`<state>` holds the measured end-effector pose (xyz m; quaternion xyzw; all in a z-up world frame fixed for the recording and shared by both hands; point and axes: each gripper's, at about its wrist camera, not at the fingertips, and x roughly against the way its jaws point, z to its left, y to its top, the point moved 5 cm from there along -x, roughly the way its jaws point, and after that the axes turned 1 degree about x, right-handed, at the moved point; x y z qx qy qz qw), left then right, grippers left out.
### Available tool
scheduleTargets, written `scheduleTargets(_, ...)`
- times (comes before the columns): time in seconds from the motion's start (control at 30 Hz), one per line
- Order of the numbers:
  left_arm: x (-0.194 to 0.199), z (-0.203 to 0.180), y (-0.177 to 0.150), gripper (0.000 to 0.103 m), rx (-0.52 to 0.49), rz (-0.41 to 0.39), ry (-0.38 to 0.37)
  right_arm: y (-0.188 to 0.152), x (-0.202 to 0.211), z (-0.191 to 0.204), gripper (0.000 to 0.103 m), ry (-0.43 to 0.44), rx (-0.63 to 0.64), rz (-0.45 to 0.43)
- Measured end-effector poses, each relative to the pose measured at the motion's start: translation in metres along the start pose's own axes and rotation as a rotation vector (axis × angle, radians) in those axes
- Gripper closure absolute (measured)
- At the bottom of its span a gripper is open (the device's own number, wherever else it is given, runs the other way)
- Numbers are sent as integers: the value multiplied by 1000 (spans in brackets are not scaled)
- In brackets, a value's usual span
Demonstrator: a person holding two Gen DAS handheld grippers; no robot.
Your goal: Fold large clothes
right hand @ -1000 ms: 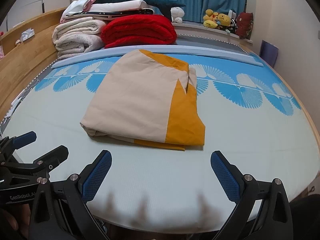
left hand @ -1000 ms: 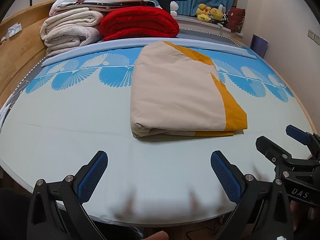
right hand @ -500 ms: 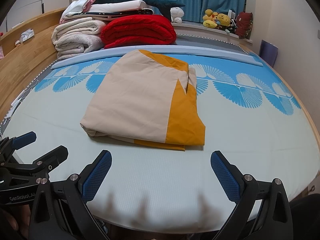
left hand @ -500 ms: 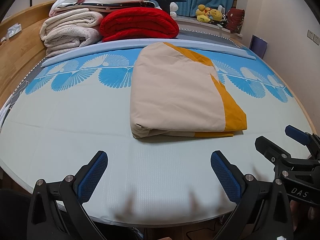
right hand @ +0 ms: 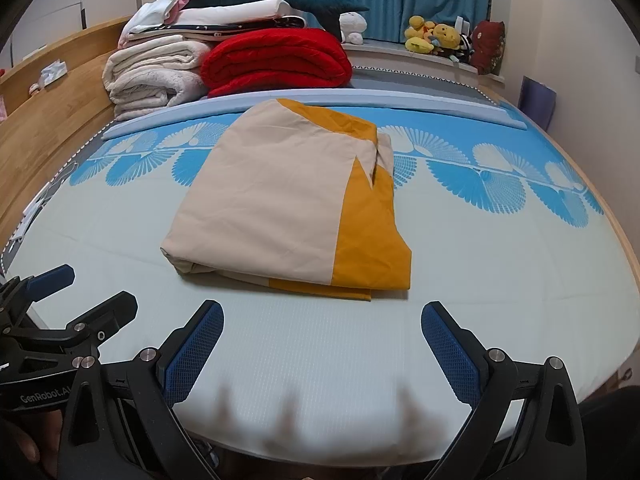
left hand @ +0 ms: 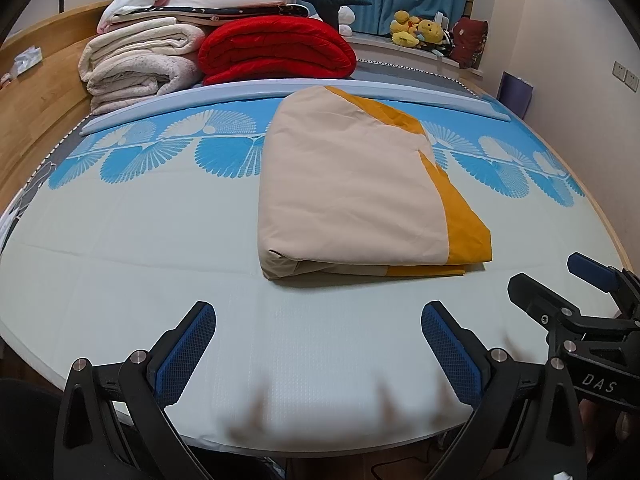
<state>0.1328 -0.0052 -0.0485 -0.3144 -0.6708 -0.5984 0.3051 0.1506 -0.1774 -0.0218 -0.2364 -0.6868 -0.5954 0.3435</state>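
Folded beige-and-orange cloth (left hand: 352,188) beyond 2 wide-open, empty grippers: left gripper (left hand: 316,344), right gripper (right hand: 320,344).

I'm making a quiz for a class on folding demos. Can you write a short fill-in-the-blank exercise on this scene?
1. The folded cloth is beige and ____.
2. Both the left gripper and right gripper are ____.
3. The blanket stacked at the far end beside the cream ones is ____.

Missing words: orange; open; red

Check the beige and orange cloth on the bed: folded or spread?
Folded. The beige and orange cloth lies as a compact rectangle with stacked layers showing along its near edge.
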Motion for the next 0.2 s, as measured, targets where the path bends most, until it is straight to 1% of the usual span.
scheduleTargets(0.2,1,-2,0,1,3,0,1,0,0,0,4,-1,-3,2)
